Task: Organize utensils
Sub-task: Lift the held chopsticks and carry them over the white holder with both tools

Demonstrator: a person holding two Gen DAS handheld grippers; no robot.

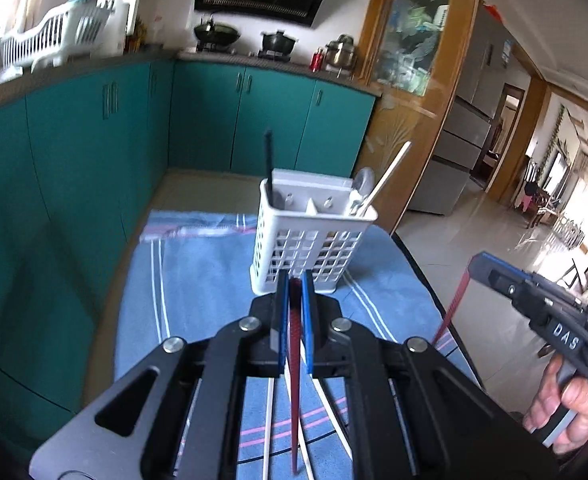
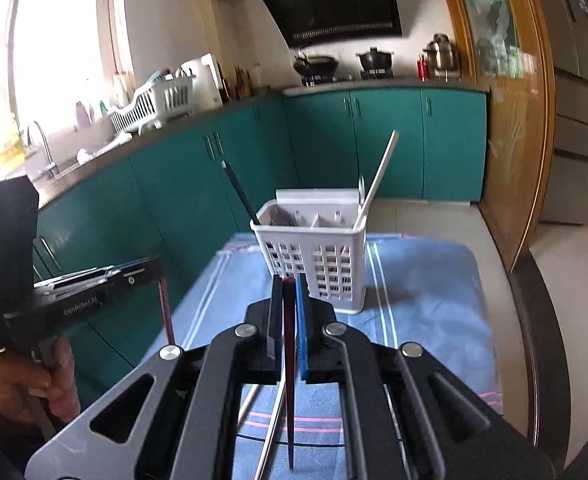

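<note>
White plastic, pierced with square holes, forms the utensil caddy (image 1: 311, 236) standing upright on a blue striped cloth (image 1: 198, 280) that covers the surface. The caddy is divided into compartments: a black chopstick (image 1: 269, 160) leans out of the left one, and a white chopstick (image 1: 387, 178) slants out of the right one beside what looks like a metal spoon (image 1: 363, 184), its shape blurred. The left hand-held gripper (image 1: 295, 300) is closed on a dark red chopstick (image 1: 295, 360), which hangs point down between its blue pads, its tip near the cloth. The right hand-held gripper (image 2: 289, 300) is likewise clamped on a second dark red chopstick (image 2: 290, 380), also hanging point down just short of the caddy. In the left wrist view the right hand-held gripper appears at the right edge, held by a hand (image 1: 565, 408), with its red chopstick slanting below it. Several white chopsticks (image 1: 269, 420) lie on the cloth beneath the two hand-held grippers, near the front edge. Behind the surface run teal kitchen cabinets (image 2: 333, 136), with a white dish rack (image 2: 154, 104) and pots (image 2: 373, 58) on the counter above them.
</note>
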